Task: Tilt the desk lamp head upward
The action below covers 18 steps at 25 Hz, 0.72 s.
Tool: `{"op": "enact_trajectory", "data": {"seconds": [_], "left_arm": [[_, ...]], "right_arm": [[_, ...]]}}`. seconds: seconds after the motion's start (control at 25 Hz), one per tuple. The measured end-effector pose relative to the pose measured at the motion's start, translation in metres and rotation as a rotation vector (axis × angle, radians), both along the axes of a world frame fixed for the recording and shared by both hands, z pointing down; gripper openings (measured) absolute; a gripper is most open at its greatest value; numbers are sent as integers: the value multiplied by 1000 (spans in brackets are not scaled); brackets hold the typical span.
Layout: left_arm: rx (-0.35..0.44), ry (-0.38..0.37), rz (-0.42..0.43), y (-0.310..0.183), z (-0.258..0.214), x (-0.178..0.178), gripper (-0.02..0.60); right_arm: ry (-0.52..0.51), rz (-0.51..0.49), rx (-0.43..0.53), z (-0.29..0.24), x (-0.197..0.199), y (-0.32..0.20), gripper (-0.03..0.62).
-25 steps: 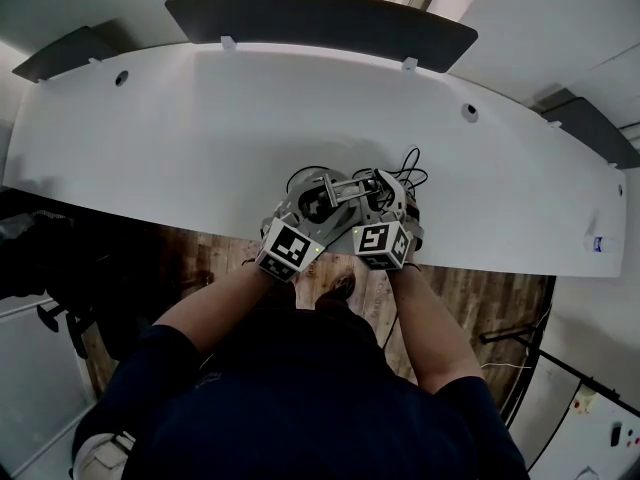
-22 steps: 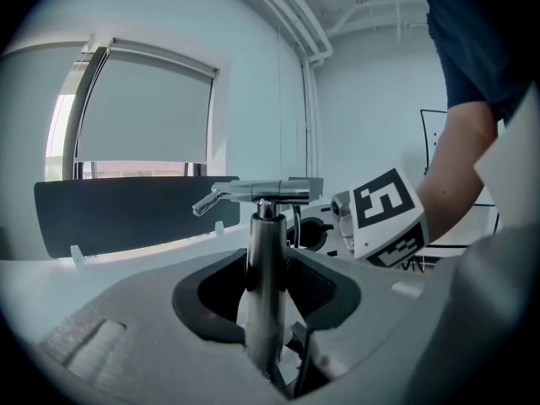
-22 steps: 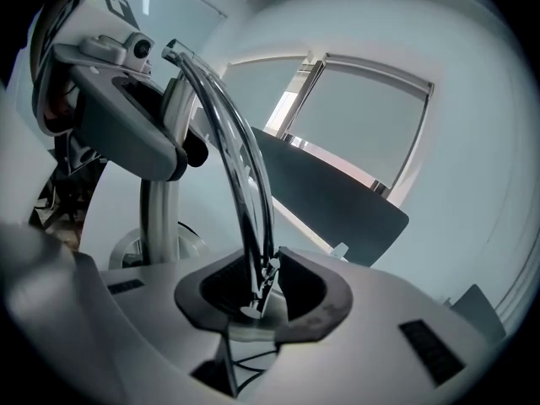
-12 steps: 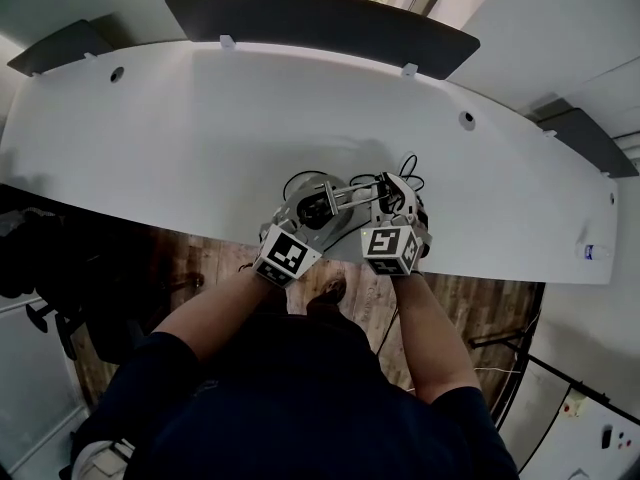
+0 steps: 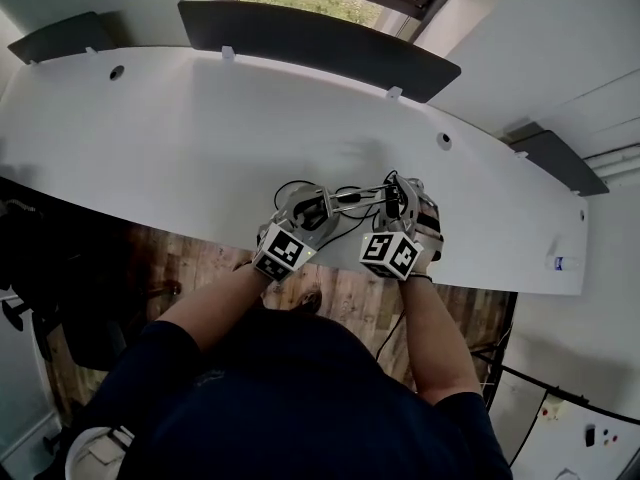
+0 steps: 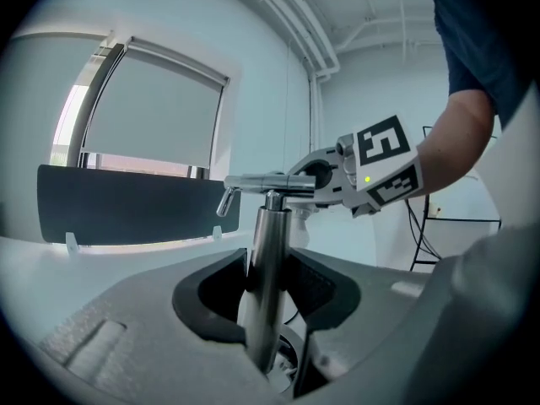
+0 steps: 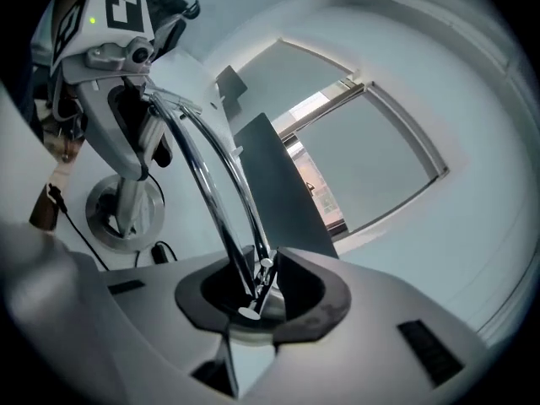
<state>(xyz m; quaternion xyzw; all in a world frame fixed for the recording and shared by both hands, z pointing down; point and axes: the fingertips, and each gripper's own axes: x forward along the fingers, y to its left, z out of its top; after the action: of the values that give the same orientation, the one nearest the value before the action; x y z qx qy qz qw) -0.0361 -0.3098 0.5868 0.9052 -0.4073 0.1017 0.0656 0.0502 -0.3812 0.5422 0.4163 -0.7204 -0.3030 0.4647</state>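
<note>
A chrome desk lamp stands near the front edge of the white desk (image 5: 190, 128). Its upright pole (image 6: 268, 251) rises from a round base (image 7: 126, 213). My left gripper (image 6: 268, 315) is shut on that pole low down, pads against its sides. Thin curved chrome arm rods (image 7: 211, 171) run from the pole top to my right gripper (image 7: 253, 289). The rods' end joint sits between the right gripper's pads, which touch it while the jaws are opening slightly. In the head view the left gripper (image 5: 316, 208) and right gripper (image 5: 402, 198) stand side by side. The lamp head itself is hidden.
A black cable (image 5: 397, 180) loops behind the lamp, and its plug (image 7: 160, 251) lies beside the base. Dark screen panels (image 5: 310, 33) line the desk's far edge under a window. Wooden floor (image 5: 200, 263) shows below the front edge.
The right gripper has moved rightward, away from the left one, and the lamp arm now stretches between them. The left gripper stays at the pole. The head camera has shifted.
</note>
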Motion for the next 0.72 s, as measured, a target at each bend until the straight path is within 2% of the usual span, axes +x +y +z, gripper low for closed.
{"op": "enact_trajectory", "data": {"seconds": [0.12, 0.28, 0.72], "left_arm": [[15, -3, 18, 1, 0, 3, 138], [11, -25, 21, 0, 0, 0, 138], [3, -60, 46, 3, 1, 3, 138]], "right_arm": [[127, -19, 80, -25, 1, 0, 91], [253, -37, 137, -47, -5, 3, 97], [455, -118, 315, -103, -34, 20, 112]]}}
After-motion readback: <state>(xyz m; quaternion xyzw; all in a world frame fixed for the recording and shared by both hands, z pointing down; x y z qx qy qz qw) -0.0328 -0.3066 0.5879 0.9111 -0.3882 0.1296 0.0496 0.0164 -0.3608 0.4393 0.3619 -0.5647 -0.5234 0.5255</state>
